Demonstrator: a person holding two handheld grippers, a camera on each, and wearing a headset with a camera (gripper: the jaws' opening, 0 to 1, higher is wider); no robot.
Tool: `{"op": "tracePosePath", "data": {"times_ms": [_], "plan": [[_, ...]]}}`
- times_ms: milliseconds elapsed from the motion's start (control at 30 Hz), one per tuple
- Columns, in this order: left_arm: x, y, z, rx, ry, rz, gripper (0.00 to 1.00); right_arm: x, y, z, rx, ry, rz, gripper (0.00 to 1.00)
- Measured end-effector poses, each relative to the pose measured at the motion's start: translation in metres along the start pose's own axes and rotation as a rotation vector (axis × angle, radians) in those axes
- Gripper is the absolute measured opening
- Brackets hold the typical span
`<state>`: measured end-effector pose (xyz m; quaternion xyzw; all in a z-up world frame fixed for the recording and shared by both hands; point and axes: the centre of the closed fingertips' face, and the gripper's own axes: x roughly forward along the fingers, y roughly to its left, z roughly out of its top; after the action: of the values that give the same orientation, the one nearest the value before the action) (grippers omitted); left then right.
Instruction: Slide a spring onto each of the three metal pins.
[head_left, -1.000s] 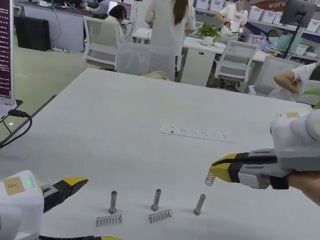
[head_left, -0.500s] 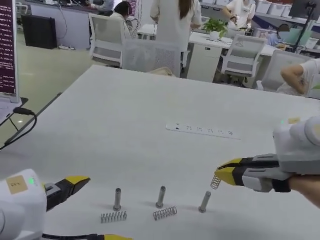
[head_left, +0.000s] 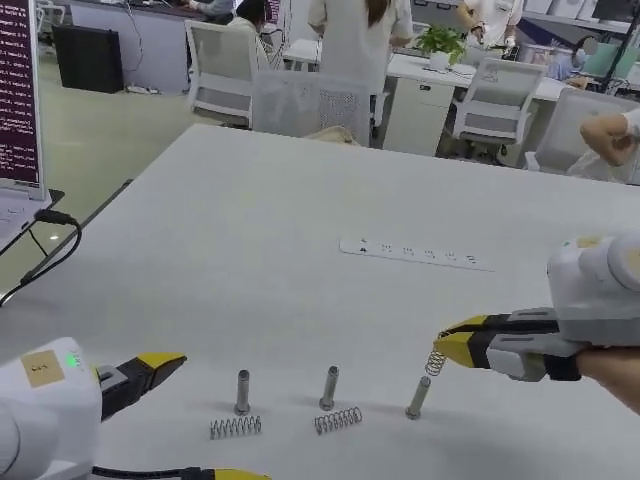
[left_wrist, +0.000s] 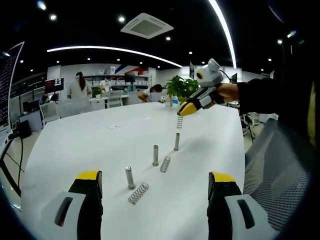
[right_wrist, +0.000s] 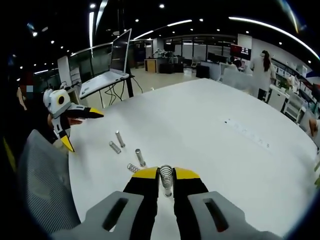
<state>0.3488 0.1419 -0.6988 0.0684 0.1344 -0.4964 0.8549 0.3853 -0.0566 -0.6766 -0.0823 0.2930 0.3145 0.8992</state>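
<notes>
Right gripper: clenched on a spring that hangs from its tips.
Right pin: just below that spring; I can't tell if they touch.
Left gripper: jaws spread wide, holding nothing.
Left pin, middle pin: upright ahead of its jaws.
Loose springs: flat, one beside each.

Open-plan office, no question: a broad white table up front with a power strip lying on it at one o'clock, white mesh swivel chairs at eleven, rows of desks behind them, a person standing at twelve. A potted plant sits on a desk, a laptop stands open at the table's edge, and overhead run long light strips and a ceiling air vent.
</notes>
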Motion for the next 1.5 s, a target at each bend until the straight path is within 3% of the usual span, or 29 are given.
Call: {"op": "tracePosePath", "data": {"times_ms": [1500], "plan": [[-0.001,0.004,-0.006,-0.008,0.018,0.008,0.84,0.014,-0.005,-0.017,0.025,0.027,0.021,0.08]]}}
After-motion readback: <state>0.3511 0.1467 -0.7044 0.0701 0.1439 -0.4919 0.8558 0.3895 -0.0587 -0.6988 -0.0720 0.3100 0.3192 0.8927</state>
